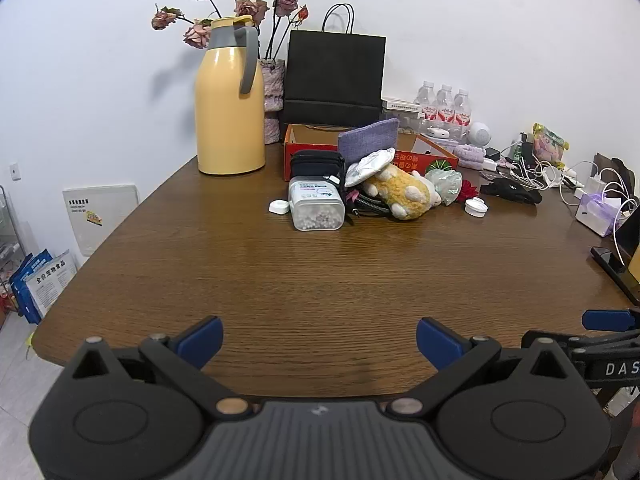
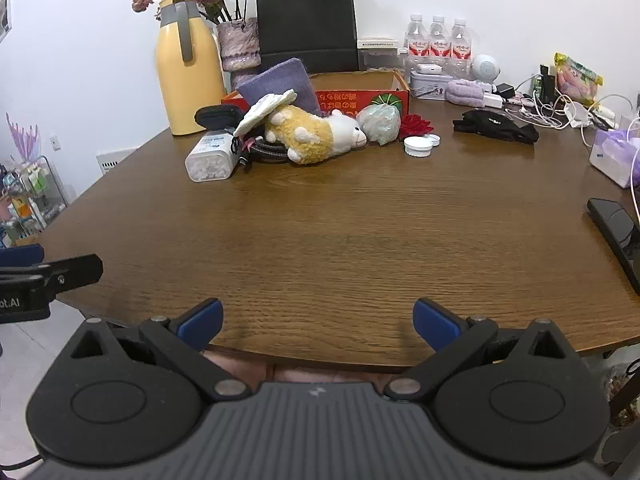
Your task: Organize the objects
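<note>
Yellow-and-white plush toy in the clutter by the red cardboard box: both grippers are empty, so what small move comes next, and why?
Probably advance the right gripper toward the yellow-and-white plush toy. Both grippers hang open at the wooden table's near edge, far from everything. The toy lies on top of the pile, in front of the open red cardboard box.

Plush toy [image 2: 316,134] lies before box [image 2: 360,98], on table [image 2: 340,248].

The left gripper [image 1: 319,340] and the right gripper [image 2: 318,322] are held side by side, both tilted downward. Each has its jaws spread wide with nothing between the blue pads [image 1: 438,343], and neither is touching anything.
</note>
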